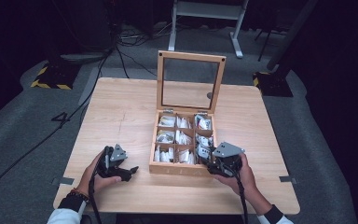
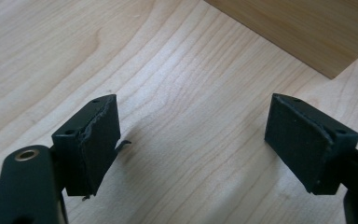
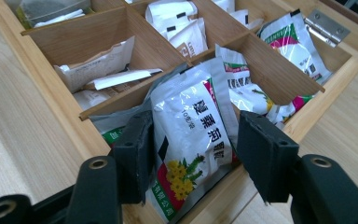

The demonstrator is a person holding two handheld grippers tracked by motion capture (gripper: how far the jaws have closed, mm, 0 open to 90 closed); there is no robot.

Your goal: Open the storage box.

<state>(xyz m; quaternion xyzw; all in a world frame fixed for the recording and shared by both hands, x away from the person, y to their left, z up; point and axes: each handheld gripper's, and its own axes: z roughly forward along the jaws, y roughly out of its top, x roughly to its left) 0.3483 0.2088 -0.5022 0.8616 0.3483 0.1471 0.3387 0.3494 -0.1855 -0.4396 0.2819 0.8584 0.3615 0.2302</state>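
Note:
A wooden box (image 1: pixel 181 170) with an upright glass lid (image 1: pixel 160 81) stands mid-table, its compartments full of tea sachets. My right gripper (image 1: pixel 207 157) reaches into the front right compartment. In the right gripper view its jaws (image 3: pixel 193 149) stand on either side of a white sachet with yellow flowers (image 3: pixel 191 116), the pads at its edges and the sachet flat and unbent. My left gripper (image 1: pixel 130 171) lies low over the bare table left of the box. In the left gripper view it (image 2: pixel 191 144) is open with nothing between its pads (image 2: pixel 98 140).
The box's outer wall (image 2: pixel 307 28) lies just ahead of the left gripper. Other compartments hold white paper sachets (image 3: pixel 107 70) and green-printed packets (image 3: pixel 293 42). A metal hinge (image 3: pixel 326 25) joins the lid. Cables and a frame's legs (image 1: pixel 235 32) stand on the floor beyond the table.

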